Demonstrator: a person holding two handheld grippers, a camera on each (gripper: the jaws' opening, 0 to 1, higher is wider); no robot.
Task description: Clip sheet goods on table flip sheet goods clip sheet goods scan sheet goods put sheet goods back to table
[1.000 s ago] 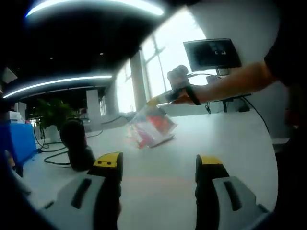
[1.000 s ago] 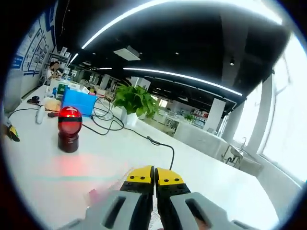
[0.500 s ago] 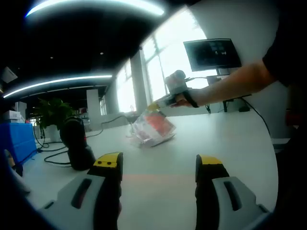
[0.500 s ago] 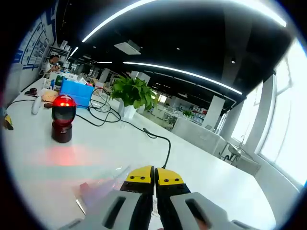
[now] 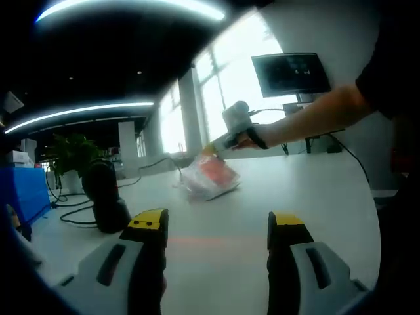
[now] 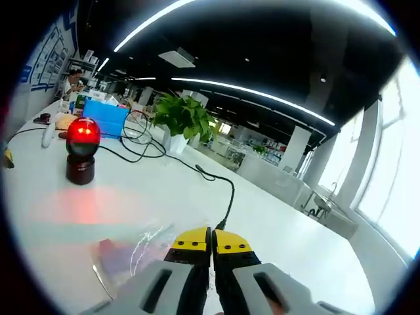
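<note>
The sheet goods are a clear plastic packet (image 5: 209, 177) with red print. It hangs tilted just over the white table (image 5: 315, 190), pinched at its top edge. In the left gripper view, a hand holds my right gripper (image 5: 210, 149) shut on that edge. In the right gripper view the same packet (image 6: 128, 256) spreads out to the left below the closed yellow jaws of the right gripper (image 6: 211, 240). My left gripper (image 5: 217, 223) stands open near the table's front, well short of the packet, with nothing between its jaws.
A scanner (image 6: 82, 149) with a red light stands on the table and casts a red glow (image 6: 85, 205) in front of it; it looks dark (image 5: 105, 197) from the left gripper. A black cable (image 6: 226, 197), a potted plant (image 6: 184, 118), a blue box (image 6: 105, 118) and a monitor (image 5: 291, 73) lie further off.
The right gripper has shifted slightly left and down with the packet still in it, and more of the packet now shows below its jaws. The left gripper has stayed open and still.
</note>
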